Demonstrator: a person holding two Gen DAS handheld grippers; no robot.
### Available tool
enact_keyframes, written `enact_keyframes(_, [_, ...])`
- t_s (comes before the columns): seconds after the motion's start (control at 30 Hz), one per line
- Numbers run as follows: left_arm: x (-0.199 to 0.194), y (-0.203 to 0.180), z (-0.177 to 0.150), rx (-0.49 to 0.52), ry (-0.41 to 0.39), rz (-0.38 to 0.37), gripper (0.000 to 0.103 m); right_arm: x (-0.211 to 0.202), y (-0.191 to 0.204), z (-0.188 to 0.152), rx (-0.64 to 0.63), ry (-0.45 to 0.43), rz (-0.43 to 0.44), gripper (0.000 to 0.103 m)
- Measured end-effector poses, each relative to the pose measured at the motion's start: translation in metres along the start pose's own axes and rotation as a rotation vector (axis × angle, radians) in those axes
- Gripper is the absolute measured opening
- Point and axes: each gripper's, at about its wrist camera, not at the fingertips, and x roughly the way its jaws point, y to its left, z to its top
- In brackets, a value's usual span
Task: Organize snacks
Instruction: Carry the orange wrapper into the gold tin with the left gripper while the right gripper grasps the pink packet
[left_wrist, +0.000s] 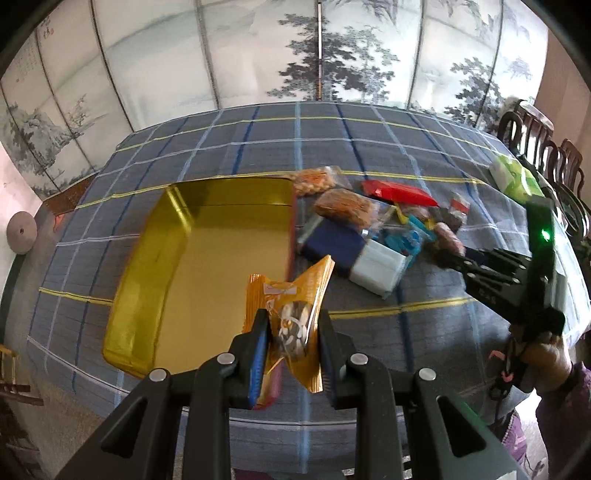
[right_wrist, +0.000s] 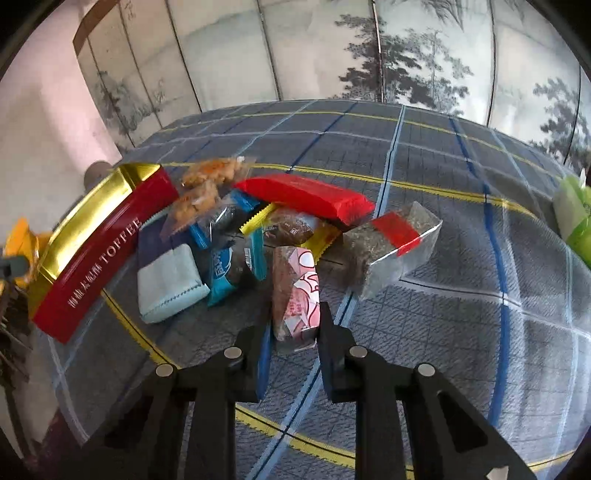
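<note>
My left gripper (left_wrist: 291, 321) is shut on an orange snack packet (left_wrist: 295, 299) and holds it above the near right edge of the open gold tin (left_wrist: 147, 266). The tin's inside is bare. A pile of snacks (left_wrist: 369, 229) lies right of the tin. My right gripper (right_wrist: 293, 317) has its jaws around the near end of a pink and brown snack packet (right_wrist: 295, 291) at the front of the pile; whether they press it is unclear. The tin's red side (right_wrist: 99, 258) reads TOFFEE. The right gripper also shows in the left wrist view (left_wrist: 448, 258).
The pile holds a red bar (right_wrist: 306, 195), a pale blue packet (right_wrist: 168, 284), a blue cookie packet (right_wrist: 232, 266), a clear block with a red band (right_wrist: 391, 243) and peanut bags (right_wrist: 207, 181). A green and white pack (right_wrist: 572, 214) lies far right. Chairs (left_wrist: 535, 140) stand beyond the table.
</note>
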Motion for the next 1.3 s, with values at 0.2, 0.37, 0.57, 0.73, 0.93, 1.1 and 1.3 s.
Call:
enact_keyframes(0.2, [0.013, 0.028, 0.017, 0.024, -0.003, 0.041, 0.026, -0.018, -0.017, -0.013, 0.079, -0.031, -0.021, 0.020])
enact_keyframes(0.37, [0.039, 0.047, 0.033, 0.038, 0.026, 0.058, 0.026, -0.026, -0.026, -0.018, 0.123, -0.039, -0.021, 0.020])
enact_keyframes(0.57, [0.073, 0.064, 0.055, 0.051, 0.069, 0.078, 0.027, -0.024, -0.026, -0.015, 0.127, -0.034, -0.023, 0.020])
enact_keyframes(0.73, [0.102, 0.069, 0.070, 0.070, 0.113, 0.087, 0.028, -0.023, -0.029, -0.016, 0.138, -0.035, -0.029, 0.020])
enact_keyframes(0.93, [0.127, 0.084, 0.084, 0.048, 0.154, 0.097, 0.033, -0.022, -0.030, -0.016, 0.143, -0.030, -0.033, 0.020])
enact_keyframes(1.1, [0.134, 0.090, 0.092, 0.038, 0.168, 0.081, 0.038, -0.020, -0.030, -0.015, 0.143, -0.030, -0.042, 0.020])
enact_keyframes(1.3, [0.117, 0.097, 0.092, -0.007, 0.122, 0.005, 0.043, -0.021, -0.029, -0.016, 0.141, -0.037, -0.054, 0.020])
